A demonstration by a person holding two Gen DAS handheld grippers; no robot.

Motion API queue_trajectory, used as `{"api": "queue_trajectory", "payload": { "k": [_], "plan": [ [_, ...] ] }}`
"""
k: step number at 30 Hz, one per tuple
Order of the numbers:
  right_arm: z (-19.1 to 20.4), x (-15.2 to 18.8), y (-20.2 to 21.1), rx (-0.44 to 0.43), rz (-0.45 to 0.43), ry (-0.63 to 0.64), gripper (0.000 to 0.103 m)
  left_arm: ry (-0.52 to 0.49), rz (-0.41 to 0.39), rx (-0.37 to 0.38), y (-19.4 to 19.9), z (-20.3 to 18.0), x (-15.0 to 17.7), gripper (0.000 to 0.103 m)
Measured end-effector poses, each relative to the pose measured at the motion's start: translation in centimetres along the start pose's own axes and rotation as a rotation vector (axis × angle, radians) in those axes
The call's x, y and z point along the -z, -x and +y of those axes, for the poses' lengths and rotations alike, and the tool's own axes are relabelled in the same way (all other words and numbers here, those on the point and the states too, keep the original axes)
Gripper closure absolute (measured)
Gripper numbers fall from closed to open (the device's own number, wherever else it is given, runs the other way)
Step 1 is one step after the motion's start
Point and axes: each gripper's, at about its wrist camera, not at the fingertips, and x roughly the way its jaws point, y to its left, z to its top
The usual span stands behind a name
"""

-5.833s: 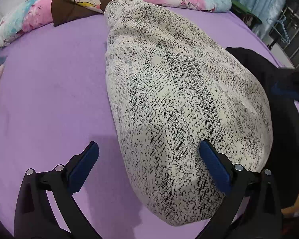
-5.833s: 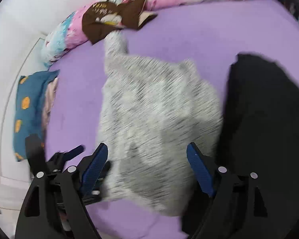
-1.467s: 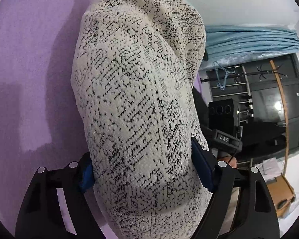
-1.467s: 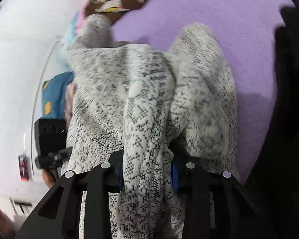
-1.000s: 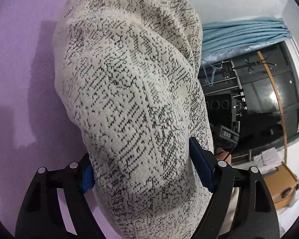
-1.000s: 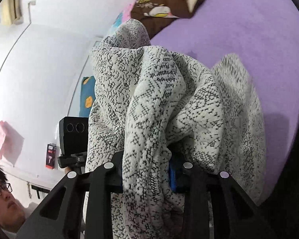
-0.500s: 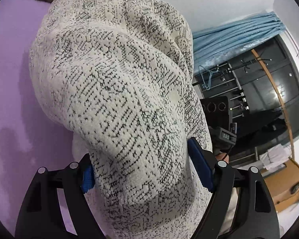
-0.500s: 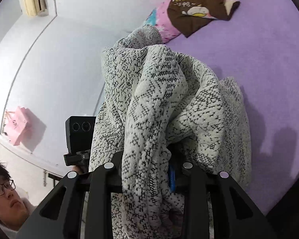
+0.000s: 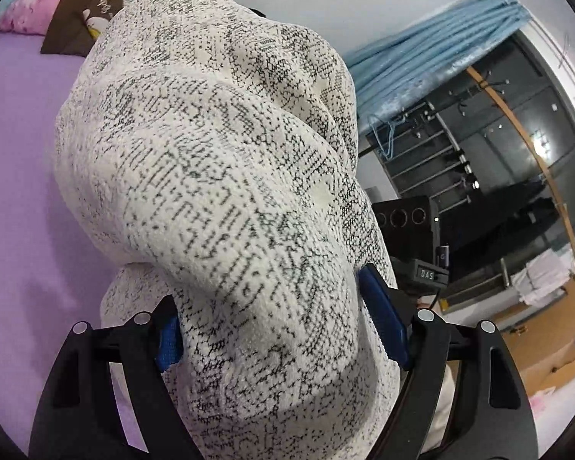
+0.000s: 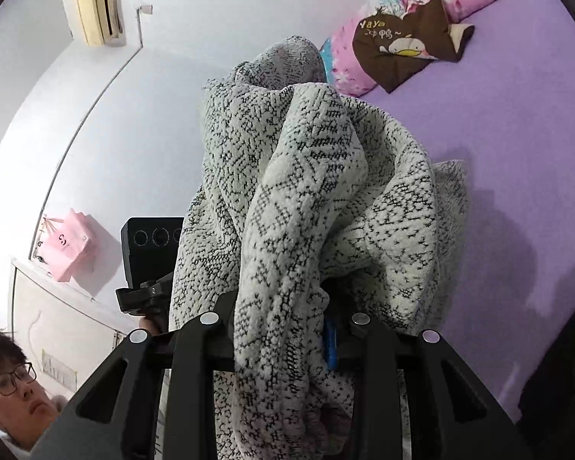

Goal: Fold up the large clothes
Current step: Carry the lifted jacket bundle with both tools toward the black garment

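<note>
Left gripper [image 9: 283, 326] clamped wide across a thick bundle of the white-and-black knit sweater [image 9: 226, 199], blue pads pressed into both sides. Right gripper [image 10: 283, 329] pinched narrow on another bunched fold of the same sweater [image 10: 314, 207]. Sweater raised above the purple bed [image 10: 517, 122], lower folds hanging toward it; patterned pillows [image 10: 402, 34] at the far edge.

Both wrist cameras sit close behind the knit sweater [image 9: 226, 199], apparently angled slightly down, sharing the purple bed [image 10: 517, 122] and the far brown pillow [image 10: 402, 50].
</note>
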Motion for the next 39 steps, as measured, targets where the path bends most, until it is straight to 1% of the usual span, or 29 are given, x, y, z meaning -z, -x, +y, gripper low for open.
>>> {"api": "queue_trajectory", "payload": {
  "k": [5,7,8,10,14,16,20,23,26,27,30,32,33,36,37,38,39],
  "plan": [
    [-0.3,0.8,1.1,0.014,-0.014,-0.018,0.074,0.0,0.015,0.002,0.0,-0.7,0.3,0.027],
    [-1.1,0.9,0.3,0.021,-0.009,-0.027,0.074,0.005,0.021,-0.006,-0.2,-0.7,0.5,0.027],
    [-1.0,0.9,0.6,0.015,-0.005,-0.028,0.074,0.013,0.025,-0.012,-0.2,-0.3,0.5,0.027],
    [-1.8,1.3,-0.5,0.017,0.013,-0.042,0.074,0.033,0.035,-0.03,-0.3,0.3,0.4,0.026],
    [-4.7,1.7,-4.7,0.013,0.06,-0.087,0.074,0.081,0.062,-0.099,0.1,4.8,1.5,0.026],
    [-6.2,1.9,-7.2,-0.005,0.082,-0.113,0.074,0.121,0.07,-0.128,0.6,8.3,2.3,0.026],
    [-8.3,2.3,-12.6,-0.06,0.131,-0.16,0.074,0.172,0.05,-0.175,3.1,14.2,3.5,0.026],
    [-9.0,2.3,-16.3,-0.065,0.17,-0.168,0.074,0.196,0.05,-0.213,4.8,17.8,4.2,0.026],
    [-9.8,2.3,-19.6,-0.018,0.212,-0.154,0.074,0.208,0.069,-0.282,5.9,21.9,5.2,0.026],
    [-10.0,2.5,-20.3,-0.003,0.227,-0.155,0.074,0.213,0.078,-0.316,6.1,23.8,5.8,0.026],
    [-11.0,3.3,-22.6,0.087,0.279,-0.128,0.074,0.241,0.085,-0.34,6.4,27.8,7.0,0.026],
    [-11.4,3.6,-23.1,0.096,0.285,-0.117,0.074,0.245,0.083,-0.345,6.3,29.6,7.7,0.024],
    [-11.3,3.7,-22.9,0.102,0.277,-0.102,0.073,0.247,0.073,-0.344,6.2,30.0,7.9,0.021],
    [-10.5,3.4,-22.0,0.146,0.273,-0.064,0.067,0.237,0.05,-0.345,5.9,30.8,8.1,0.014],
    [-9.9,3.8,-21.6,0.169,0.277,-0.048,0.062,0.228,0.051,-0.347,6.1,31.0,9.3,0.014],
    [-9.4,3.5,-21.7,0.185,0.274,-0.035,0.056,0.214,0.053,-0.36,5.8,31.1,9.4,0.013],
    [-9.0,3.4,-21.2,0.192,0.259,-0.024,0.041,0.208,0.053,-0.369,6.2,31.5,10.1,0.013]
  ]
}}
